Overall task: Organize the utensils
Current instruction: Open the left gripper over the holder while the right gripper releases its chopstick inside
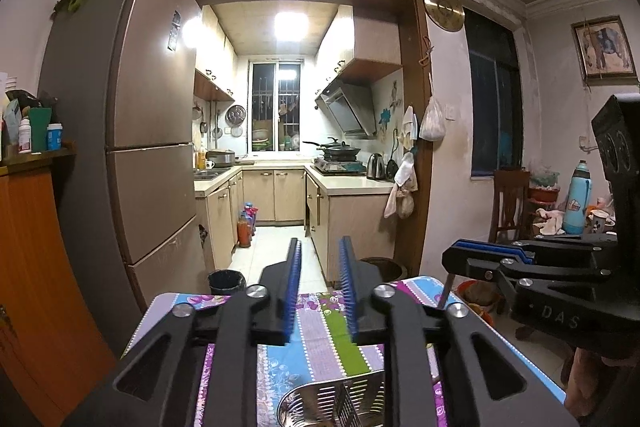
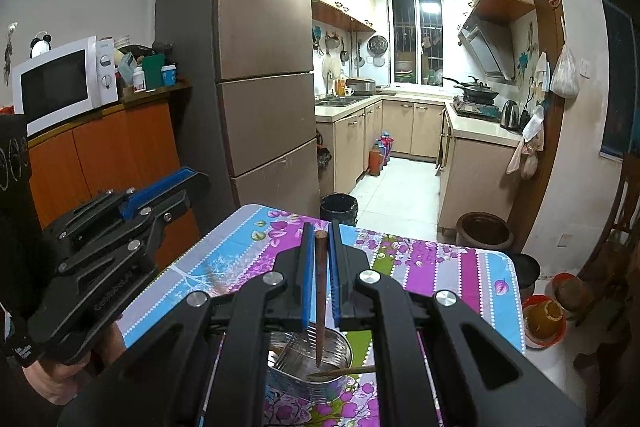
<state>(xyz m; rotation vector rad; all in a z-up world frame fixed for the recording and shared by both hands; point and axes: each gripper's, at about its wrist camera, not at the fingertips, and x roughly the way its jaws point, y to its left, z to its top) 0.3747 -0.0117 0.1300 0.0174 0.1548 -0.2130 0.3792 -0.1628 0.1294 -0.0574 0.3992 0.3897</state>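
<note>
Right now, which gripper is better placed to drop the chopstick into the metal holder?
Right. The right gripper already clamps the chopstick, tip down over the metal holder. The left gripper is open and holds nothing.

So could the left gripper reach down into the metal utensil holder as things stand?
Probably yes. The left gripper is open and empty, with the metal utensil holder just below it. The right gripper, holding a chopstick, hangs over the holder and might crowd it.

We count two black two-finger grippers with blue pads, the left gripper (image 1: 318,283) and the right gripper (image 2: 320,275). Above the one perforated steel utensil holder (image 2: 308,367) we see one brown wooden chopstick (image 2: 319,299). Inside that holder lie one steel fork (image 2: 286,349) and one more wooden stick (image 2: 344,371).
</note>
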